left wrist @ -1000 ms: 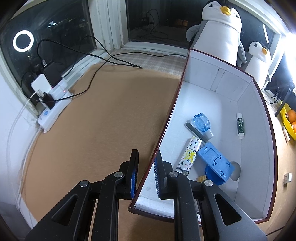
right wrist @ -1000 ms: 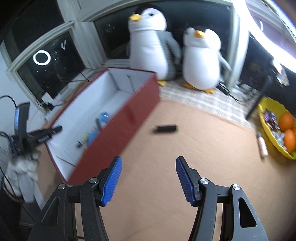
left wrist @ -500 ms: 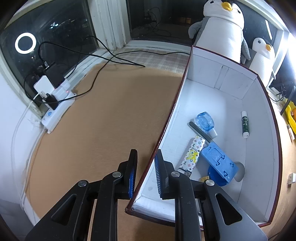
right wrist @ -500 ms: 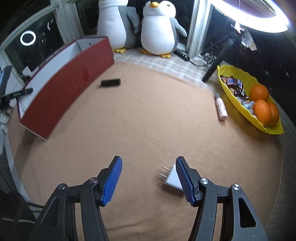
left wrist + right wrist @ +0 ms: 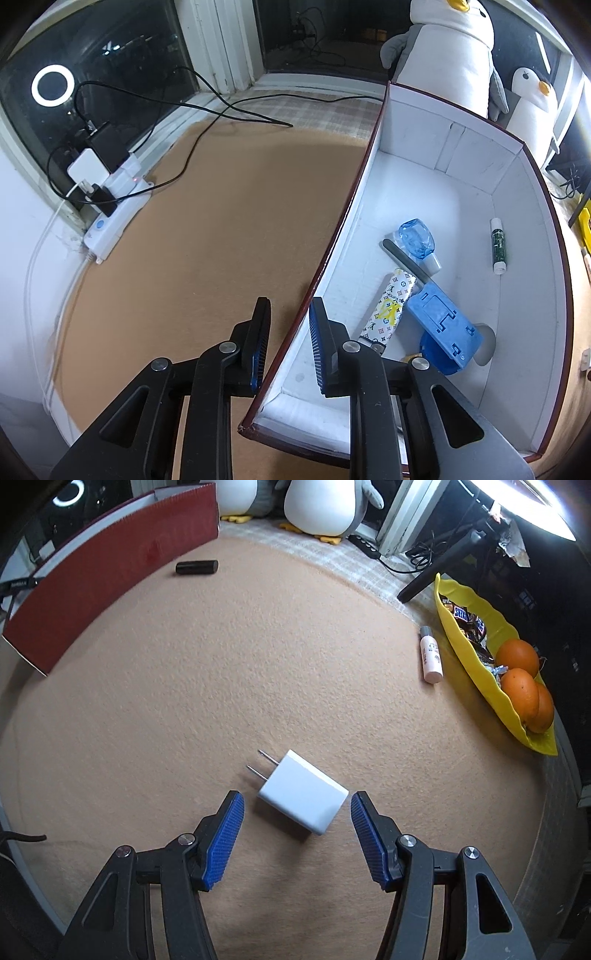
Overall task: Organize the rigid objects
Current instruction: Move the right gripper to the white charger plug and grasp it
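Two views differ: left gripper (image 5: 286, 341) pinches the box (image 5: 334, 243) wall, contents visible only there. Right gripper (image 5: 295, 829), spread, flanks the charger (image 5: 303, 796) at lower center, prongs and long axis pointing upper left.

A small yellow object (image 5: 410, 358) in the box (image 5: 524, 295) is mostly hidden behind the left gripper's fingers (image 5: 321, 343), so it cannot be identified. The print on the pink tube (image 5: 430, 654) is too small to read, and the penguin toys (image 5: 321, 506) are cut off by the top edge.
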Demonstrator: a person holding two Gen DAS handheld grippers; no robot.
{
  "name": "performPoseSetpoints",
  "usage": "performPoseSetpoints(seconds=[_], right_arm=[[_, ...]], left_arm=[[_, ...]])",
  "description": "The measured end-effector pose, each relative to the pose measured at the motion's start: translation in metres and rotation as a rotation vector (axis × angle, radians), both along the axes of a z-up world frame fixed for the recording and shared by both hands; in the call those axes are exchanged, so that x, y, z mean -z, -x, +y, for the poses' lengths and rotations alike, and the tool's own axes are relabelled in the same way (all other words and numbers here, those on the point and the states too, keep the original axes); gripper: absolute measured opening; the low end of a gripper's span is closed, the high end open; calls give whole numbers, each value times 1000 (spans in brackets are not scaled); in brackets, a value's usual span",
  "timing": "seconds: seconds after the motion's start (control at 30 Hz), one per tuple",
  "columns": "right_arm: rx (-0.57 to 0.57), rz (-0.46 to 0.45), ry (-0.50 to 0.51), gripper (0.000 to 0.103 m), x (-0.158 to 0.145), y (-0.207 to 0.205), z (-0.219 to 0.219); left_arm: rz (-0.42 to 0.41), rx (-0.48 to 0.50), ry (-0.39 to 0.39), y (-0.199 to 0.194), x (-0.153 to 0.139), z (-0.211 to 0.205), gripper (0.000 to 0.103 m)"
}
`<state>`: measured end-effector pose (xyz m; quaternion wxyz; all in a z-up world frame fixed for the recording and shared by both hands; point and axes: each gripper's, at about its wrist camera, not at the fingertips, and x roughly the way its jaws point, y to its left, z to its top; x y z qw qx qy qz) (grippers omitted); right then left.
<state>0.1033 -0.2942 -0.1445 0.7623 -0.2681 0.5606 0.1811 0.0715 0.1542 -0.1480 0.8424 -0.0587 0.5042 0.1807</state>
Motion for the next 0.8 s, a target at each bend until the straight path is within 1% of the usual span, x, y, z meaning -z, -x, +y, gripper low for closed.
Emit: performPoseSetpoints(seconds=[0.33, 0.43, 0.5, 0.8], right_arm=[[-45, 12, 34, 56, 15, -7, 2], [-36, 18, 23, 56, 16, -11, 1], [-29, 25, 14, 52, 16, -12, -1], [34, 49, -61, 52, 16, -18, -13]], left_arm=[[5, -3, -4, -2, 1, -1, 19], [5, -3, -2, -2, 1, -1, 19], [5, -3, -3, -2, 1, -1, 19], [4, -4, -2, -2, 1, -1, 19]])
